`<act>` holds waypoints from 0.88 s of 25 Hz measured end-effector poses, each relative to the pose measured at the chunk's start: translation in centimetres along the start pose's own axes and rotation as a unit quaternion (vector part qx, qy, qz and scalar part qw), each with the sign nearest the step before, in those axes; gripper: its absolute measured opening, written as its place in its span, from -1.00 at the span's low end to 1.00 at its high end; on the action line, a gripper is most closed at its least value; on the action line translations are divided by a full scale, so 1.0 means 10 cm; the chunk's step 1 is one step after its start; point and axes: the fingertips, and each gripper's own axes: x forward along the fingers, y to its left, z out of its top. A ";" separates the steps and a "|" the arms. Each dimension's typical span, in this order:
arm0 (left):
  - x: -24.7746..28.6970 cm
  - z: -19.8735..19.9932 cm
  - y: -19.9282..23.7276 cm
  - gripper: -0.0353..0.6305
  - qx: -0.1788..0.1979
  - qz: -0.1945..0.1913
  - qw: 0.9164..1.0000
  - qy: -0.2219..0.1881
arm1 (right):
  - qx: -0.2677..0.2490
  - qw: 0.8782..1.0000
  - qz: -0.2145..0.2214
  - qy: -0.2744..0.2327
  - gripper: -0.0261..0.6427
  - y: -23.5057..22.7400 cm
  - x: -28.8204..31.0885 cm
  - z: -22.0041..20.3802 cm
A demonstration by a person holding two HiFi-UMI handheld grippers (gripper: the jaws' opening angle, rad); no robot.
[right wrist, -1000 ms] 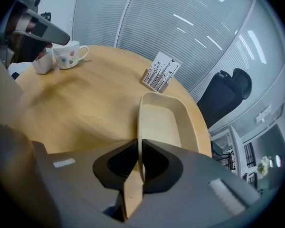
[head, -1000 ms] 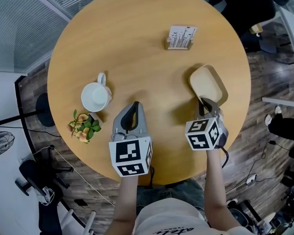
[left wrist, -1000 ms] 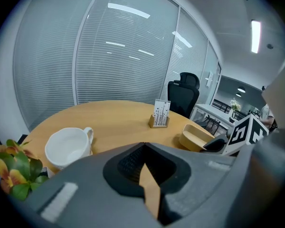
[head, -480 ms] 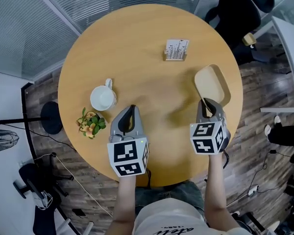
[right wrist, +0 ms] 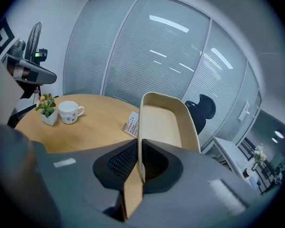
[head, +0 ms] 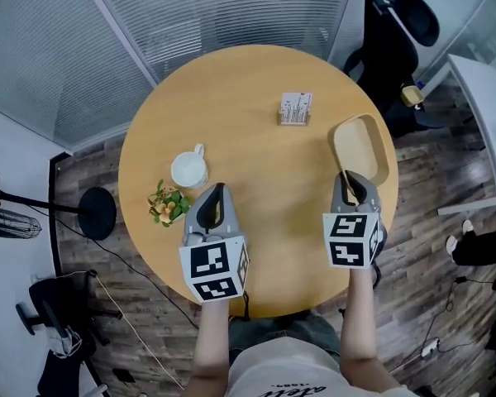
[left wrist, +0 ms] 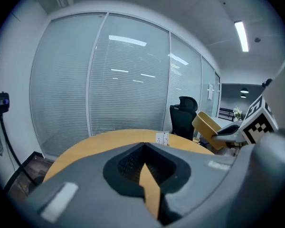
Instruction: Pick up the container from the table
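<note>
Head view: your right gripper (head: 353, 180) grips the near rim of the beige container (head: 360, 149), which sits over the right edge of the round table (head: 248, 98). Your left gripper (head: 217, 190) hovers above the table's near part, just beside a small potted plant (head: 169, 205) and a white mug (head: 188, 170). A card holder (head: 295, 108) stands at the far side.

Left gripper view: the jaws meet at the tips with nothing between them. The container hangs tilted at the right, raised above the tabletop.

Right gripper view: the jaws are clamped on the container's thin wall, with its open tray extending forward.
</note>
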 end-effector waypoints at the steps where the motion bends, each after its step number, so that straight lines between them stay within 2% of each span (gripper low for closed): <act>1: -0.07 0.05 0.00 -0.89 0.001 0.004 1.000 -0.007 | 0.003 1.000 0.001 -0.009 -0.79 0.00 -0.06 0.05; 14: -0.86 0.54 0.06 -0.89 0.012 0.048 0.995 -0.088 | 0.024 0.994 0.009 -0.103 -0.79 0.06 -0.81 0.46; 22: -1.18 0.84 0.03 -0.89 0.014 0.050 0.990 -0.131 | 0.041 0.987 0.004 -0.152 -0.79 -0.04 -1.13 0.73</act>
